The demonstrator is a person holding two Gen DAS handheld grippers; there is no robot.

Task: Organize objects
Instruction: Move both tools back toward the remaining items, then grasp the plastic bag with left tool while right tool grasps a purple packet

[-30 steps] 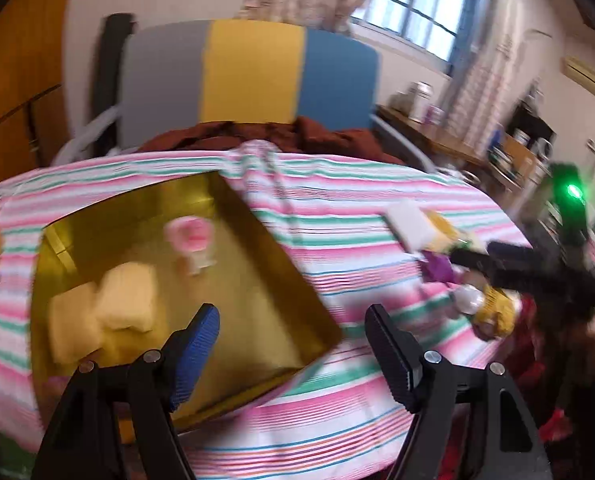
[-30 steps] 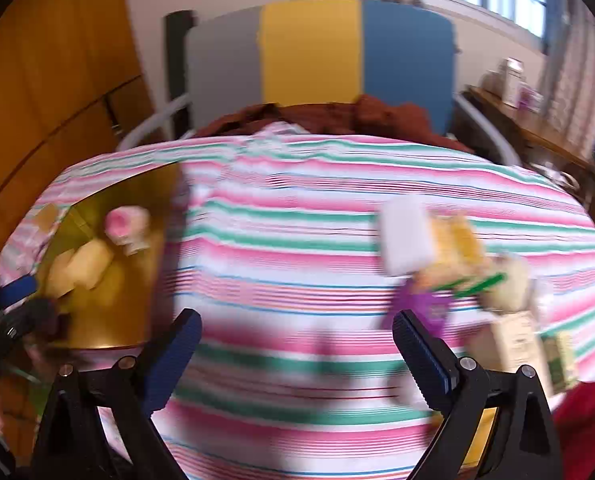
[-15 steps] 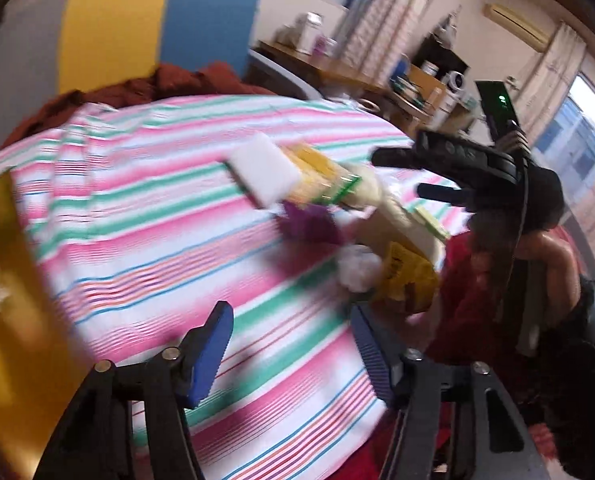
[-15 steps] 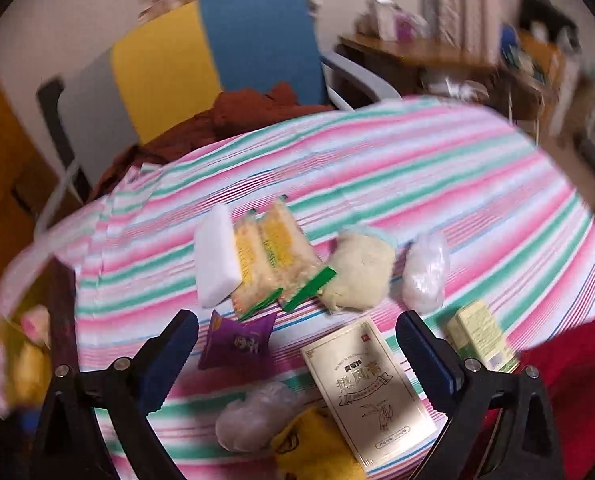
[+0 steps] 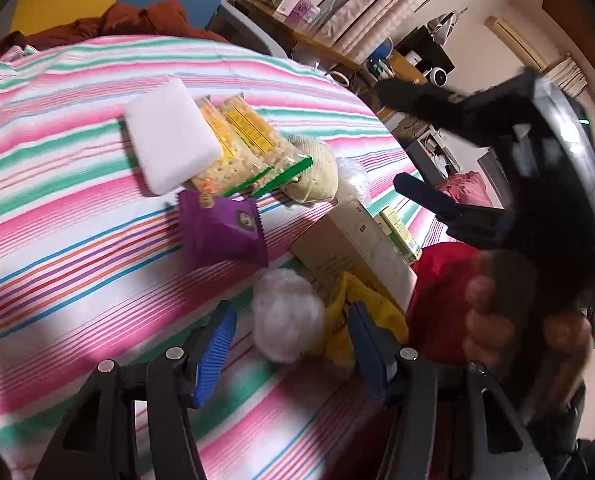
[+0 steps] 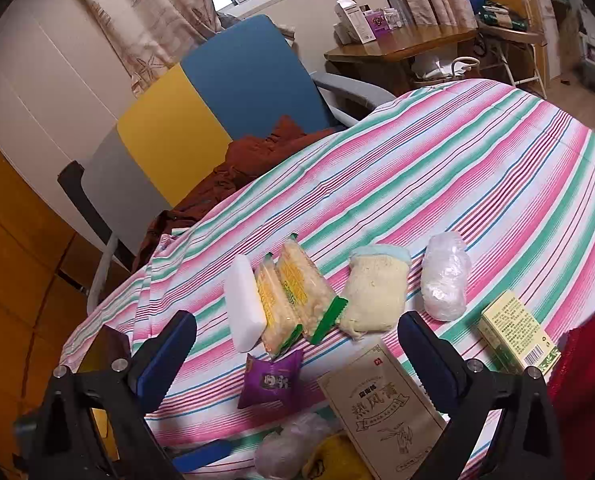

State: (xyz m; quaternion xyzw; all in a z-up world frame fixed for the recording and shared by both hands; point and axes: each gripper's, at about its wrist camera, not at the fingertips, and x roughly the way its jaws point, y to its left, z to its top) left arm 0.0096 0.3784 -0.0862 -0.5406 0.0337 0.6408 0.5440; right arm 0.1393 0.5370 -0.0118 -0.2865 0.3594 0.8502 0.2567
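My left gripper (image 5: 287, 340) is half-closed around a white plastic wad (image 5: 287, 318) at the table's near edge, contact unclear. Yellow packet (image 5: 361, 312) and tan box (image 5: 349, 248) crowd it. My right gripper (image 6: 297, 354) gapes wide, empty, above the purple packet (image 6: 271, 380).

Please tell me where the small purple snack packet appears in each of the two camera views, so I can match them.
Left wrist view: the small purple snack packet lies near the centre, just below the two yellow cracker packs.
Right wrist view: the packet is low, left of centre.
Shared landmark: the white rectangular foam block.
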